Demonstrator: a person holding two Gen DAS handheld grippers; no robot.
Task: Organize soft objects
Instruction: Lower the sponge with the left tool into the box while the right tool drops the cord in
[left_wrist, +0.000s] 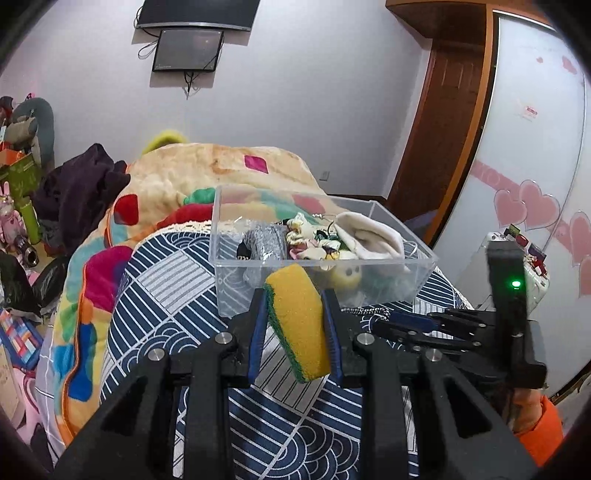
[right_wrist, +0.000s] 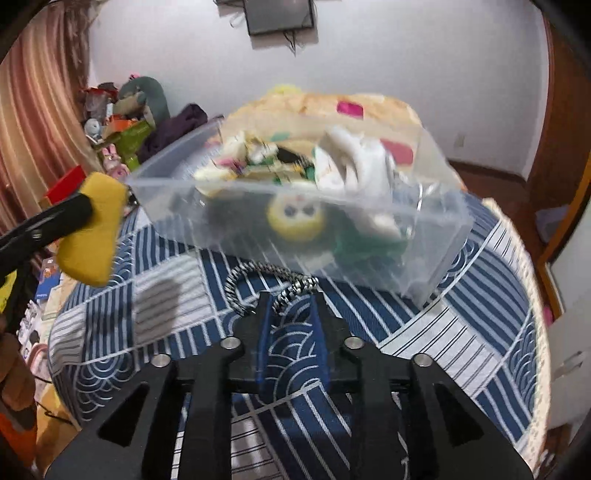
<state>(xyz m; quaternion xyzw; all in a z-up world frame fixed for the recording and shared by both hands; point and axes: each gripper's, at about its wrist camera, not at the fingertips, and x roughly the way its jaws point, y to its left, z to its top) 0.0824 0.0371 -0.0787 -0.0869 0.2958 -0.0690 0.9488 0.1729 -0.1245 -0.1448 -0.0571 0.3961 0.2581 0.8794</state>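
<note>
My left gripper (left_wrist: 293, 306) is shut on a yellow sponge with a green scrub side (left_wrist: 297, 317) and holds it above the patterned blue cloth, just in front of a clear plastic bin (left_wrist: 229, 258). The bin holds a white cloth (left_wrist: 369, 232), a grey scrubber (left_wrist: 264, 240) and a yellow plush toy (left_wrist: 347, 278). My right gripper (right_wrist: 291, 295) is open over the cloth, its tips at a black-and-white braided cord (right_wrist: 280, 288) lying in front of the bin (right_wrist: 258, 195). The sponge (right_wrist: 94, 230) shows at the left of the right wrist view.
A colourful blanket (left_wrist: 166, 184) is piled behind the bin. Dark clothes (left_wrist: 81, 184) and toys (left_wrist: 18, 206) lie at the left. A wardrobe with pink hearts (left_wrist: 535, 166) stands at the right. The blue patterned cloth (right_wrist: 461, 332) covers the round surface.
</note>
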